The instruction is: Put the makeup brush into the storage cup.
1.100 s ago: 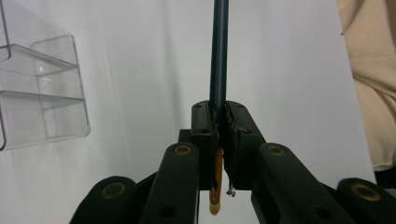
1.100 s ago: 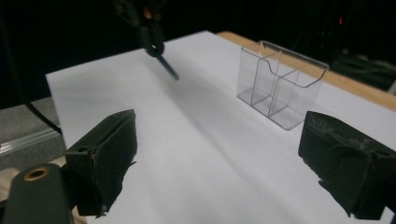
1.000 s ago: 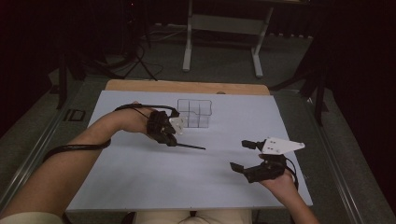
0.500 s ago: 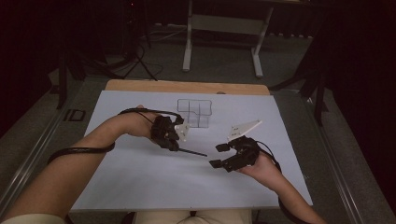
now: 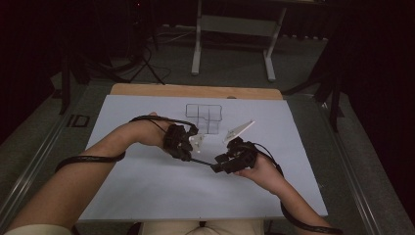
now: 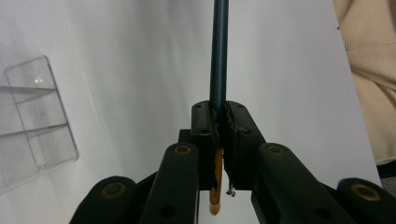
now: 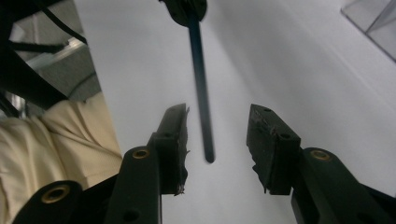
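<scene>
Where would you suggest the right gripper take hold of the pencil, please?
On the free dark end of the pencil, coming in along its length from the tip side, one pad on each side of the shaft. The left gripper clamps the other end, and the thin straight shaft sticks out towards the right gripper, whose jaws have just been closing around the tip, not yet touching.

In the left gripper view the dark blue rod point(image 6: 219, 51) runs off the top edge, so its far end is cut off, and the clear compartment box point(image 6: 37, 116) is cropped at the left edge. In the right gripper view the left gripper point(image 7: 184, 8) clamping the rod is cut by the top edge, and the rod looks slightly blurred.
</scene>
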A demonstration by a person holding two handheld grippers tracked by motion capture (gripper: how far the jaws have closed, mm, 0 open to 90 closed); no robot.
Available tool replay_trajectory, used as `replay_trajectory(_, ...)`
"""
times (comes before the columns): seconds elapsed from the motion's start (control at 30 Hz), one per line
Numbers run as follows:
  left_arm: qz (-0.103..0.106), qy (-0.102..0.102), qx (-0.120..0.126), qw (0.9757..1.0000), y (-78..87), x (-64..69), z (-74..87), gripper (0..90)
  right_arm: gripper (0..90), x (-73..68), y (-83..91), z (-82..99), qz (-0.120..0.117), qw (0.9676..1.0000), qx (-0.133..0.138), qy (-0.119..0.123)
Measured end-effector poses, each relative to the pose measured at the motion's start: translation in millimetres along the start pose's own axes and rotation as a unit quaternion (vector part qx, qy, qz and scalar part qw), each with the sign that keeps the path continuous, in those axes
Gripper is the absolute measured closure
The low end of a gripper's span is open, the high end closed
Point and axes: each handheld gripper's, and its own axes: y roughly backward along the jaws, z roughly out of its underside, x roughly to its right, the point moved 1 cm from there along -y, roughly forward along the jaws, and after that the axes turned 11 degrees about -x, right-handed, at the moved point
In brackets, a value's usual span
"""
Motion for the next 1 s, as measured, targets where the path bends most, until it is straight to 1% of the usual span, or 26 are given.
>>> replay_trajectory(0.03,-0.005,-0.001,-0.002,1.0,-0.1,0.3,-1.0,84.3,59.3,0.2,-1.0,-0.9,-0.004,1.0,-0.003,-0.002)
replay_trajectory(0.07,-0.004,-0.001,-0.001,1.0,0.1,0.5,-1.6,84.3,59.7,0.4,-2.1,-1.8,-0.007,0.9999,-0.009,-0.002)
replay_trajectory(0.1,-0.007,-0.004,0.002,1.0,0.1,1.0,-2.2,84.3,60.0,0.4,-3.3,-2.7,-0.003,0.9999,-0.015,-0.002)
replay_trajectory(0.13,-0.009,-0.003,0.001,1.0,0.3,1.1,-3.1,84.3,60.3,0.7,-4.2,-3.5,-0.006,0.9998,-0.018,-0.001)
replay_trajectory(0.2,-0.009,-0.003,0.005,0.9999,1.4,0.8,-4.0,84.2,60.3,0.8,-5.2,-4.3,-0.009,0.9998,-0.019,-0.001)
replay_trajectory(0.33,-0.013,-0.003,0.002,0.9999,1.6,0.6,-5.3,84.3,61.7,2.2,-8.4,-7.4,-0.009,0.9997,-0.025,0.0)
replay_trajectory(0.37,-0.011,-0.003,0.002,0.9999,1.6,0.7,-5.8,84.3,63.2,2.0,-8.9,-8.2,-0.013,0.9996,-0.024,0.002)
replay_trajectory(0.43,-0.011,-0.005,0.002,0.9999,0.7,1.2,-6.8,84.2,65.3,0.7,-9.8,-9.2,-0.014,0.9994,-0.031,0.004)
replay_trajectory(0.5,-0.009,-0.007,-0.002,0.9999,-0.4,1.9,-7.9,84.2,68.4,0.4,-10.5,-10.0,-0.021,0.9993,-0.031,0.003)
replay_trajectory(0.53,-0.007,-0.005,0.0,1.0,-1.0,2.0,-8.5,84.2,69.7,0.5,-11.0,-10.2,-0.019,0.9992,-0.033,0.006)
replay_trajectory(0.57,-0.004,-0.003,0.001,1.0,-1.2,1.9,-8.8,84.3,71.0,0.2,-11.8,-10.5,-0.022,0.9991,-0.037,0.003)
replay_trajectory(0.6,-0.008,-0.007,0.0,0.9999,-1.4,1.9,-9.2,84.2,72.9,0.3,-12.3,-10.6,-0.023,0.999,-0.038,0.003)
replay_trajectory(0.67,-0.006,-0.003,0.003,1.0,-1.3,1.0,-9.5,84.2,76.2,0.2,-14.0,-10.7,-0.024,0.9987,-0.045,0.001)
replay_trajectory(0.7,-0.009,-0.003,0.002,0.9999,-1.3,0.8,-9.3,84.2,78.5,0.4,-14.6,-10.5,-0.028,0.9986,-0.044,-0.002)
replay_trajectory(0.77,-0.007,-0.003,0.003,1.0,-0.5,0.0,-8.2,84.2,81.8,0.2,-16.2,-9.9,-0.027,0.9984,-0.05,-0.003)
replay_trajectory(0.8,-0.01,-0.005,0.003,0.9999,-0.4,-0.2,-7.7,84.2,82.5,0.4,-17.1,-9.6,-0.029,0.9983,-0.051,-0.005)
replay_trajectory(0.93,-0.014,-0.016,0.004,0.9998,-2.2,1.4,-7.3,84.2,84.7,-0.5,-19.0,-8.2,-0.037,0.998,-0.05,0.006)
replay_trajectory(1.0,-0.015,-0.021,0.011,0.9996,-3.8,1.6,-5.5,84.1,85.0,-1.6,-19.0,-7.8,-0.033,0.9983,-0.047,0.012)
